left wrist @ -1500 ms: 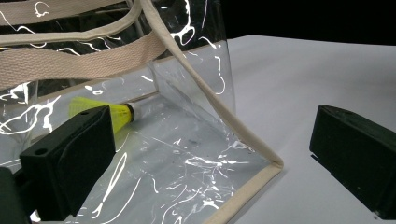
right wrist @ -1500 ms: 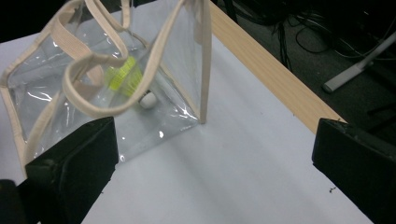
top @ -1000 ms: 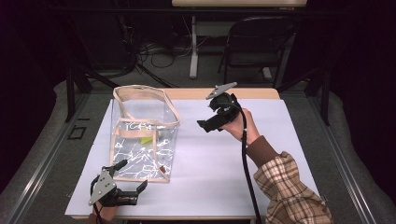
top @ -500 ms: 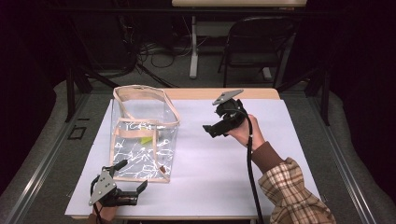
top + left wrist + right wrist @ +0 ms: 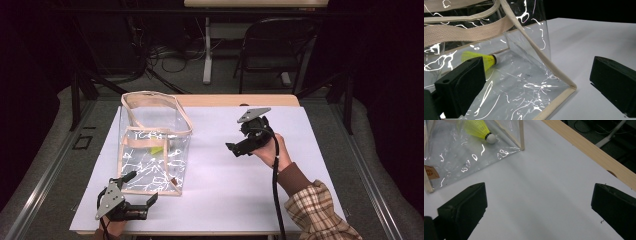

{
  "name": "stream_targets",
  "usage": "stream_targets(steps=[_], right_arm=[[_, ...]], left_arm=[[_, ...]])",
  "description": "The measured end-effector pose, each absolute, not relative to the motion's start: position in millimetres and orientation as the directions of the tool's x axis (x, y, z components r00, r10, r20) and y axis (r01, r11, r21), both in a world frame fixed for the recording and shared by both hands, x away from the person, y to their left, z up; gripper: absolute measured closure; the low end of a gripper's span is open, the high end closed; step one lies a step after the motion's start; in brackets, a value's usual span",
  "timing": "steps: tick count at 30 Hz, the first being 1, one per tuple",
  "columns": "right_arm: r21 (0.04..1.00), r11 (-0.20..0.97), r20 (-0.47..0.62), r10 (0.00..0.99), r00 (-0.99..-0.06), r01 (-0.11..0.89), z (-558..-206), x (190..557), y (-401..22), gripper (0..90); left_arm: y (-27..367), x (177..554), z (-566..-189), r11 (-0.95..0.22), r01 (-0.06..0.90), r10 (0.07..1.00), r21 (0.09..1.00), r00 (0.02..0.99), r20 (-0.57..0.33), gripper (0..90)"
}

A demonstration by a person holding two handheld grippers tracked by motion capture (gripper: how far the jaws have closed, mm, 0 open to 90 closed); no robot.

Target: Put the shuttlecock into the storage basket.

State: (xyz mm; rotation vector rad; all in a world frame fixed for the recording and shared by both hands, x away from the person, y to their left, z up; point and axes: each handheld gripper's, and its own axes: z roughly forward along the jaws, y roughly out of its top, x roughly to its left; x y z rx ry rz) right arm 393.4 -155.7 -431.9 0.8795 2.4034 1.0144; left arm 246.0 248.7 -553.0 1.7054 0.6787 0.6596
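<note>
A clear plastic tote bag (image 5: 150, 160) with beige trim and straps stands on the left half of the white table (image 5: 225, 195). A yellow shuttlecock (image 5: 158, 149) lies on its floor, with the white cork showing in the right gripper view (image 5: 491, 138). My left gripper (image 5: 141, 188) rests at the table's front left, open, its jaws on either side of the bag's near corner (image 5: 570, 87) without touching it. A hand holds my right gripper (image 5: 239, 140) up over the table's middle right, open and empty, pointing left toward the bag (image 5: 461, 157).
A wooden strip (image 5: 235, 100) runs along the table's far edge. Behind it stand a folding chair (image 5: 275, 45) and a table leg (image 5: 207, 50) among floor cables. A plaid sleeve (image 5: 315, 210) comes in at the bottom right. Bare white surface lies between the bag and the right gripper.
My right gripper has drawn away from the bag, to the right and a little toward the person. The left gripper, bag and shuttlecock have not moved.
</note>
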Motion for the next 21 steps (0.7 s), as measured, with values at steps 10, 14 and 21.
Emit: stream_targets(steps=[10, 14, 21], right_arm=[[0.755, 0.526, -0.103, 0.686, -0.720, 0.392, -447, 380, -166, 0.0], [0.763, 0.519, -0.103, 0.687, -0.720, 0.386, -452, 374, -169, 0.0], [0.779, 0.505, -0.109, 0.694, -0.712, 0.372, -458, 364, -175, 0.0]], left_arm=[[249, 246, -553, -0.206, 0.104, 0.729, 0.973, 0.679, 0.081, 0.0], [249, 246, -553, -0.206, 0.105, 0.729, 0.973, 0.680, 0.081, 0.0], [249, 246, -553, -0.205, 0.105, 0.728, 0.973, 0.681, 0.080, 0.0]])
